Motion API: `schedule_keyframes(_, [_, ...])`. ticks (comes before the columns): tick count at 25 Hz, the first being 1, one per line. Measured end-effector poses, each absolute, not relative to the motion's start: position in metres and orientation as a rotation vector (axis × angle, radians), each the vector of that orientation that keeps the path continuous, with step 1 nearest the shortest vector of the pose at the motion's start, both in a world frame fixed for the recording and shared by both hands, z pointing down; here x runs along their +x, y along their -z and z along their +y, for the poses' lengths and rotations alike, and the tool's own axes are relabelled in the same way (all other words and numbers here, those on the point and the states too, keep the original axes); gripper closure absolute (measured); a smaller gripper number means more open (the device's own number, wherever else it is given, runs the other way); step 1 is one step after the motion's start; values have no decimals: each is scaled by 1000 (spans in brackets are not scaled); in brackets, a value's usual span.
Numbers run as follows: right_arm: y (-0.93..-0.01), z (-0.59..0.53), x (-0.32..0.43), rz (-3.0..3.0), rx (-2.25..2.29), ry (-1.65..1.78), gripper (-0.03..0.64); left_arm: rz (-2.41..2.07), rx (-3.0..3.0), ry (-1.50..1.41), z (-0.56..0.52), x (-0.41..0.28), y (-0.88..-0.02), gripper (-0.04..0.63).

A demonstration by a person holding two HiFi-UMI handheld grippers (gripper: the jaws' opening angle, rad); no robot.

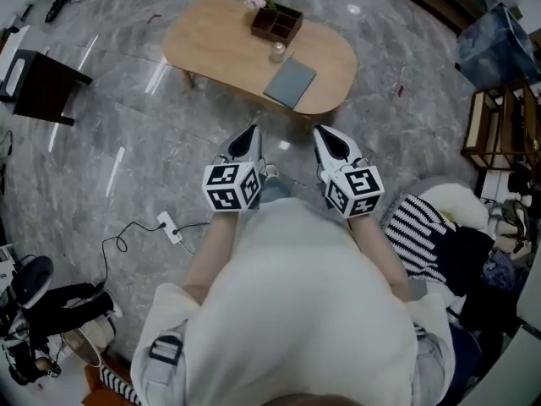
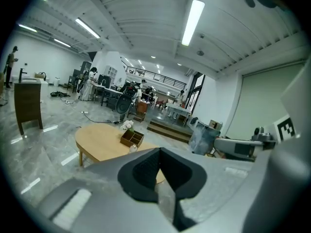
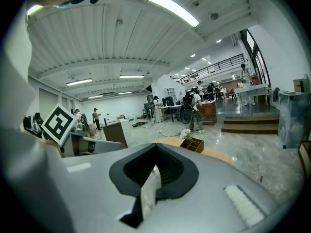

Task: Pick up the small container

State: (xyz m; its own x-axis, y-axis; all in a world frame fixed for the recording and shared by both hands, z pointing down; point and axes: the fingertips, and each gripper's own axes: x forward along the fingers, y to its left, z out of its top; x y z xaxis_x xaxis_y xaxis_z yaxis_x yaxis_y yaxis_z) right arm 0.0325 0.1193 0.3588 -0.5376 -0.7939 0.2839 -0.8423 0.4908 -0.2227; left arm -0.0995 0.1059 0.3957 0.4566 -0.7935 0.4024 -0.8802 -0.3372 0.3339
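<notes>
The small clear container [image 1: 277, 52] stands on the oval wooden table [image 1: 211, 36], between a dark divided box [image 1: 276, 22] with pink flowers and a grey notebook [image 1: 290, 82]. Both grippers are held close to the person's chest, well short of the table and pointing toward it. My left gripper [image 1: 251, 131] is shut with nothing in it, and my right gripper [image 1: 324, 131] is shut and empty too. In the left gripper view the container [image 2: 133, 148] shows just over the closed left gripper [image 2: 159, 150]. The right gripper view shows the box [image 3: 193, 144] beyond the closed right gripper [image 3: 156, 145]; the container is hidden there.
A dark side table [image 1: 42, 83] stands at the far left. A power strip [image 1: 169, 227] with its cable lies on the marble floor. Wooden shelving [image 1: 499, 125], a blue-grey bag [image 1: 499, 45] and a heap of clothes [image 1: 427, 227] crowd the right side.
</notes>
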Motion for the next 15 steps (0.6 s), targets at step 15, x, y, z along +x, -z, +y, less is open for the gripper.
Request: schedule_keyframes(15, [-367, -11, 1, -2550, 1486, -508, 617, -1332, 2223, -278, -22, -129, -413, 594])
